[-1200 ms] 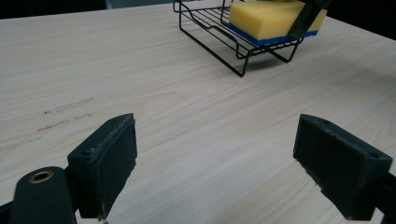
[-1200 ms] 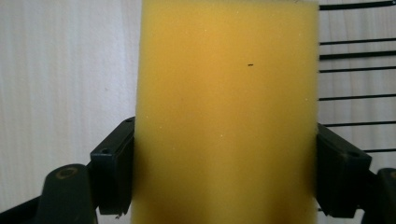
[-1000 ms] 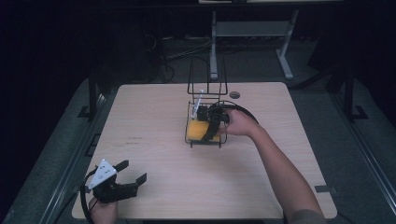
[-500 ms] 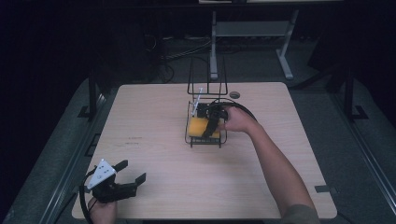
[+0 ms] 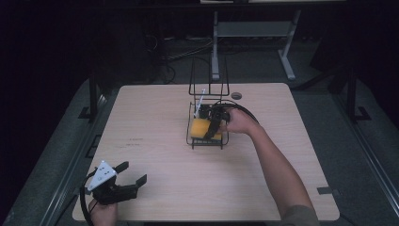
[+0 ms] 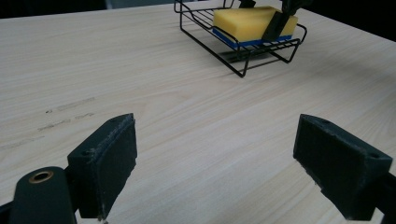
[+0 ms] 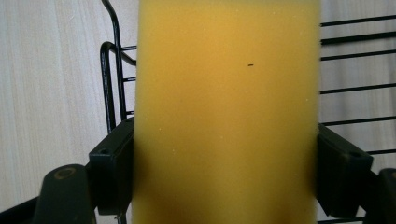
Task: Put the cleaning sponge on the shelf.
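Note:
A yellow sponge (image 5: 200,127) with a blue underside lies in a black wire basket (image 5: 207,143) at the middle of the table. My right gripper (image 5: 214,127) reaches in from the right, shut on the sponge (image 7: 226,116), one pad against each side. The basket's wires (image 7: 109,84) show beneath it. My left gripper (image 5: 134,172) rests at the table's near left corner, open, nothing between its jaws. From the left gripper (image 6: 215,158) the basket (image 6: 201,32) and sponge (image 6: 252,21) lie well ahead.
The basket has a tall wire back frame (image 5: 209,75) and a white stick (image 5: 201,99) leaning in it. A dark round grommet (image 5: 236,95) sits near the wooden table's (image 5: 155,117) far edge. A white desk frame (image 5: 254,33) stands behind on the dark floor.
My right gripper has shifted slightly with the sponge, which now lies flatter in the basket. The left gripper has barely moved.

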`<state>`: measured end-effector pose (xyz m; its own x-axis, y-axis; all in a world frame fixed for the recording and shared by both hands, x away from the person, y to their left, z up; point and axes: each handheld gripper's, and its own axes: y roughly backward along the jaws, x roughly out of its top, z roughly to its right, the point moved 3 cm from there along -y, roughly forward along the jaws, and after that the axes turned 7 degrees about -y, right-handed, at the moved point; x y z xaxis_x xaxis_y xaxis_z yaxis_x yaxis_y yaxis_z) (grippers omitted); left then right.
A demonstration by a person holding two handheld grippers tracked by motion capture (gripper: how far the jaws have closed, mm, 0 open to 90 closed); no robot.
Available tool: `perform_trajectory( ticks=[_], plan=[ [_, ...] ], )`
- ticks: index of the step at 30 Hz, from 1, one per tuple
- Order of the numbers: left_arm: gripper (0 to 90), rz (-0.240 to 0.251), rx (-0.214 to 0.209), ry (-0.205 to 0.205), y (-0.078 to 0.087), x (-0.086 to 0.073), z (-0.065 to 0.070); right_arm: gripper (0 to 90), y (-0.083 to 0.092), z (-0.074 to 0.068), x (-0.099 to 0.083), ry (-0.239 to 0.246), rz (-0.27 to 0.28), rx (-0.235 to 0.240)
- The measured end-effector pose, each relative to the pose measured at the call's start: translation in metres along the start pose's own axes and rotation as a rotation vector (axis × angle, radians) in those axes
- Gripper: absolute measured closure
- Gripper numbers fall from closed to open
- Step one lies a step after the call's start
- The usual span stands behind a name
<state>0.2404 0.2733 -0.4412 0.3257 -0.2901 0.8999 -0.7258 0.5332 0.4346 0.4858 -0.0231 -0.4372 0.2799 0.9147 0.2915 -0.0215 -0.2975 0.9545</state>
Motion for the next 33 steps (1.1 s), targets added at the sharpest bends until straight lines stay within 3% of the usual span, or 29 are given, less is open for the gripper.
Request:
perform_trajectory(
  ticks=[13, 33],
  plan=[
    [12.8, 0.005, 0.000, 0.005, 0.000, 0.000, 0.000, 18.0, 0.003, -0.003, 0.001, 0.000, 0.006, -0.010],
    [12.8, 0.003, -0.002, 0.000, -0.001, 0.001, 0.002, 16.6, 0.023, -0.008, 0.000, 0.003, 0.037, -0.050]
  ],
)
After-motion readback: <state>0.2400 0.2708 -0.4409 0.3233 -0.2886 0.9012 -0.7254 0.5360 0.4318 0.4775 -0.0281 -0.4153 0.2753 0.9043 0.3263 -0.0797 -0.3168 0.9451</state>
